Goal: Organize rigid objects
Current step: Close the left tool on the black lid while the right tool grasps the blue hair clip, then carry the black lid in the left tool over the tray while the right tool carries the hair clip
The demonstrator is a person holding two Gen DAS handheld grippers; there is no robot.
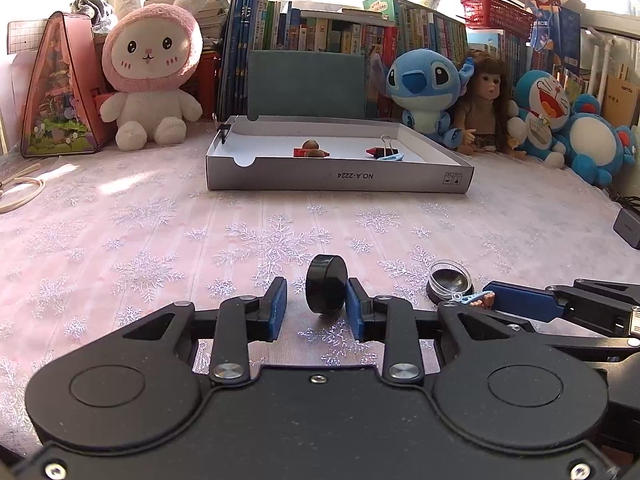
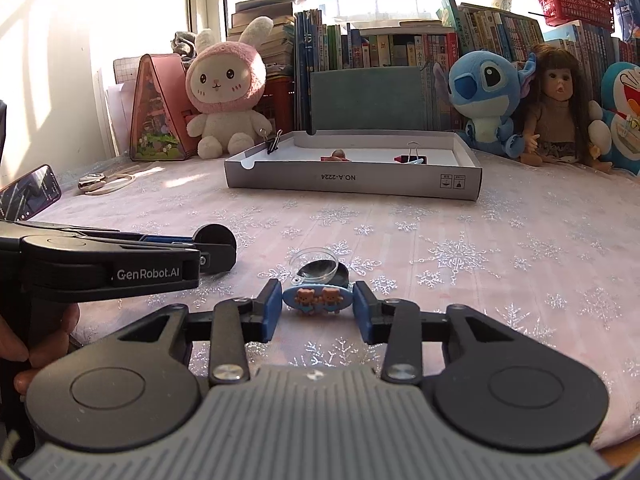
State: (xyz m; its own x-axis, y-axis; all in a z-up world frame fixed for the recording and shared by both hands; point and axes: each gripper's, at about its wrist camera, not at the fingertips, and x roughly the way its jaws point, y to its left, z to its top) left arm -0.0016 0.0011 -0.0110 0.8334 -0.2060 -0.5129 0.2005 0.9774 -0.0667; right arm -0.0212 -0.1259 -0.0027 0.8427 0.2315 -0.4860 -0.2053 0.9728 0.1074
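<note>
- Near the front of the snowflake tablecloth point(image 1: 160, 232), the left gripper point(image 1: 316, 300) brackets an upright black puck point(image 1: 326, 289); one pad touches, the other shows a gap, so a firm grip cannot be confirmed.
- Beside it, the right gripper point(image 2: 318, 306) is clenched on a blue bear clip point(image 2: 318, 299), just in front of a clear-lidded tin point(image 2: 320, 270).
- Judged step: pickup. Next, both pieces need lifting and carrying to the grey box point(image 2: 352, 184) beyond.

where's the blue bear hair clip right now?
Right wrist view, bottom centre: the blue bear hair clip sits between the right gripper pads, on the snowflake tablecloth, just in front of the clear-lidded round tin.
</note>
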